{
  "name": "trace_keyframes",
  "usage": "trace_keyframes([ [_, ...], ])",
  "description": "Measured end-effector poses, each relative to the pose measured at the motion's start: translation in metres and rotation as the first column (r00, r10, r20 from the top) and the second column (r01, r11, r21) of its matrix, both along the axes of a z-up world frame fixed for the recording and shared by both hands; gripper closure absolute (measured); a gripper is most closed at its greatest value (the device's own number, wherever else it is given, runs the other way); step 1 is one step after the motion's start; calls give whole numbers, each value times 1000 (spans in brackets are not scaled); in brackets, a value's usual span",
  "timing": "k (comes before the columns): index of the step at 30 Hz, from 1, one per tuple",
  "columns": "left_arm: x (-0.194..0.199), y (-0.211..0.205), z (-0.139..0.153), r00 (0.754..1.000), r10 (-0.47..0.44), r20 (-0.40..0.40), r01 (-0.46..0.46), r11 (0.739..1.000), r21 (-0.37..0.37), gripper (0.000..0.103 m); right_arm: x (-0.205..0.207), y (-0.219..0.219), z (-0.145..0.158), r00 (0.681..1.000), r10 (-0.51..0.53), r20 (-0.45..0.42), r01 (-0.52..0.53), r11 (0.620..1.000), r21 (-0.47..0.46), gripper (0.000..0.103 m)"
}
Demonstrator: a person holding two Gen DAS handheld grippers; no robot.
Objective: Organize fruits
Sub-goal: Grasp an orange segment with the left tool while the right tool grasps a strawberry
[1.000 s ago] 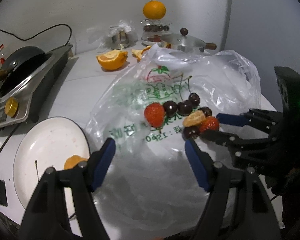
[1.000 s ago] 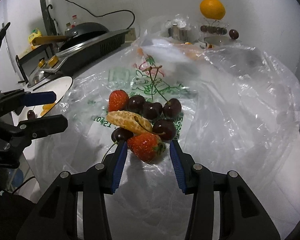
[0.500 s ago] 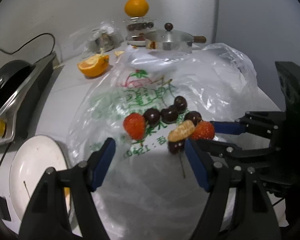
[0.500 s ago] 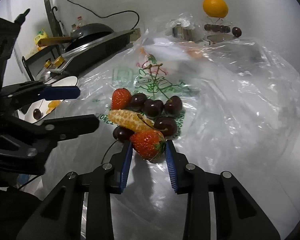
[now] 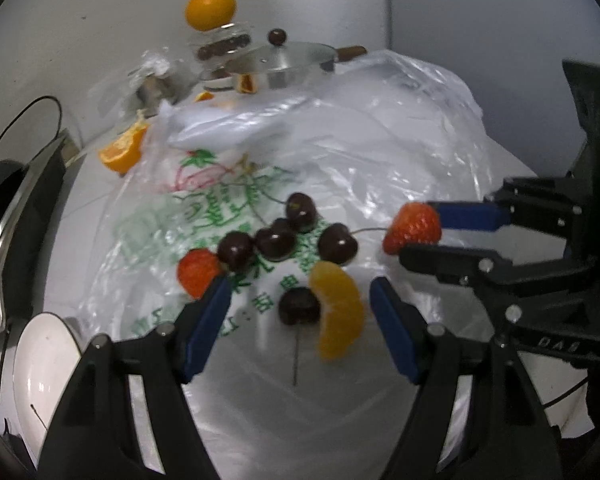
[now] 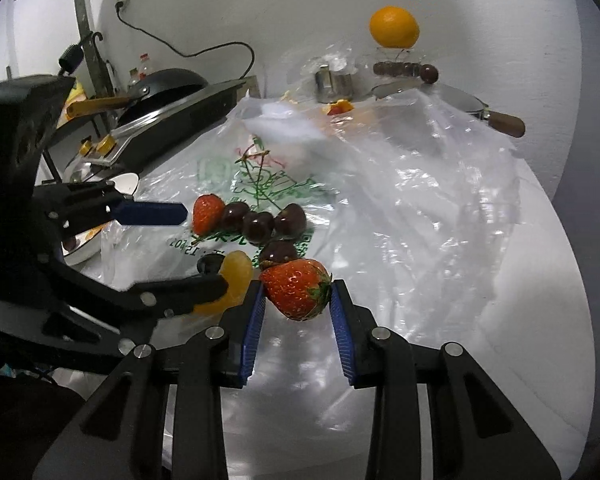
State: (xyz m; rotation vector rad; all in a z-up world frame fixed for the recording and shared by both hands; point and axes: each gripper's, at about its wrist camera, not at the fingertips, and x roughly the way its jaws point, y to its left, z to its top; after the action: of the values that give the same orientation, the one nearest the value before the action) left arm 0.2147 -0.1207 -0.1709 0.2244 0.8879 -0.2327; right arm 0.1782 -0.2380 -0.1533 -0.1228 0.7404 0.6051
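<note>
A pile of fruit lies on a clear plastic bag (image 5: pixel 380 160): several dark cherries (image 5: pixel 276 238), a strawberry (image 5: pixel 198 266) and an orange segment (image 5: pixel 338 312). My right gripper (image 6: pixel 298 292) is shut on a second strawberry (image 6: pixel 296 288) and holds it just above the bag, to the right of the pile. In the left wrist view that strawberry (image 5: pixel 412 228) sits at the tips of the right gripper (image 5: pixel 416 232). My left gripper (image 5: pixel 300 296) is open; one cherry (image 5: pixel 298 306) and the orange segment lie between its fingers, untouched.
A white plate (image 5: pixel 44 368) sits at the lower left, beside a stove with a black pan (image 5: pixel 12 208). At the back stand a cut orange (image 5: pixel 124 152), a lidded steel pan (image 5: pixel 288 60) and a whole orange (image 5: pixel 211 8) on a glass container.
My right gripper closed on the near strawberry and raised it off the pile. My left gripper moved over from the plate side, bringing the cherry and orange segment between its fingers.
</note>
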Motion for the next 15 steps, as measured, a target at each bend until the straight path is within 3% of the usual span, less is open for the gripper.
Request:
trace_keyframes([
  [5, 0, -8, -6, 1000, -13, -5, 13, 1000, 22, 30, 1, -8, 1, 1000, 4, 0, -4, 1000, 11, 68],
  [9, -3, -18, -6, 998, -54, 36, 52, 997, 52, 32, 1, -11, 1, 1000, 8, -1, -8, 1000, 21, 68],
  [13, 1, -26, -12, 996, -90, 18, 89, 993, 75, 45, 0, -14, 1, 1000, 10, 0, -10, 999, 34, 68],
  [15, 2, -29, -14, 994, -107, 11, 105, 991, 80, 46, 0, -16, 1, 1000, 10, 2, -10, 999, 41, 68],
])
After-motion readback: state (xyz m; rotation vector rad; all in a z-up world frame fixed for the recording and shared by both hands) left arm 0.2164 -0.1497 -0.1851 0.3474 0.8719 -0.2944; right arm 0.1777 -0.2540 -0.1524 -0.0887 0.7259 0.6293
